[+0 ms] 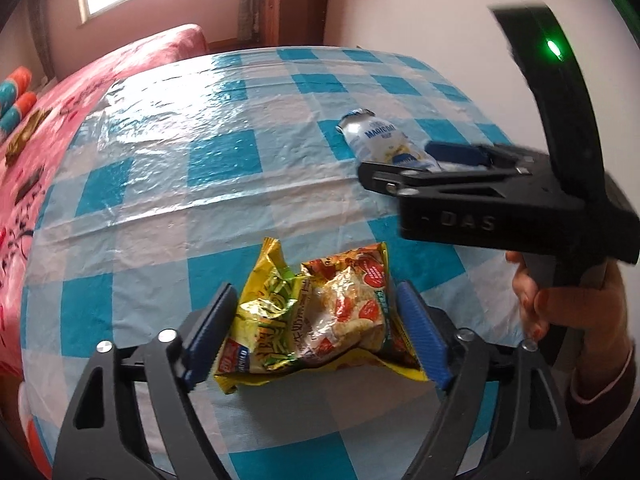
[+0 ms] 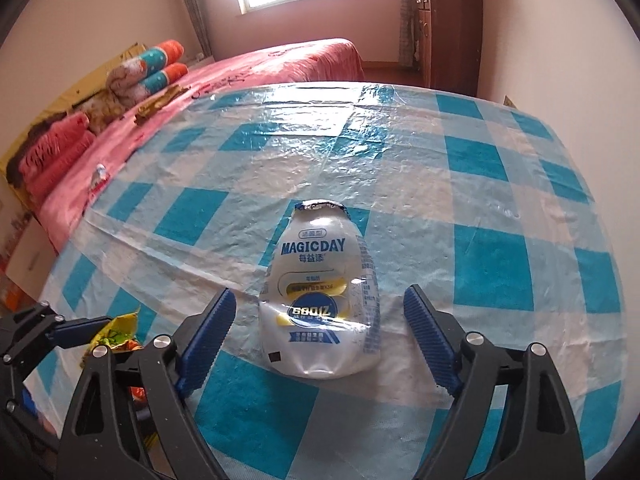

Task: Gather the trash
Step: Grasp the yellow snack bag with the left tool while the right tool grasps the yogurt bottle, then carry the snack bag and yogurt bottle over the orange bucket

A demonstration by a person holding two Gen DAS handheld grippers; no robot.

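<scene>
one person's hand (image 1: 560,304), left view only

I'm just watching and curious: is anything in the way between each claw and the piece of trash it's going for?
Nothing visible. The snack wrapper already lies between the left gripper's open fingers, and the crushed bottle lies between the right gripper's open fingers, with only bare checked tablecloth around them.

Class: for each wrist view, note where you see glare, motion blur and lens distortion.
Left wrist view: window glare streaks the tablecloth; the right gripper is motion-blurred; the table bulges, fisheye.
Right wrist view: glare on the far cloth; the bottle is sharp; walls curve at the edges.
</scene>
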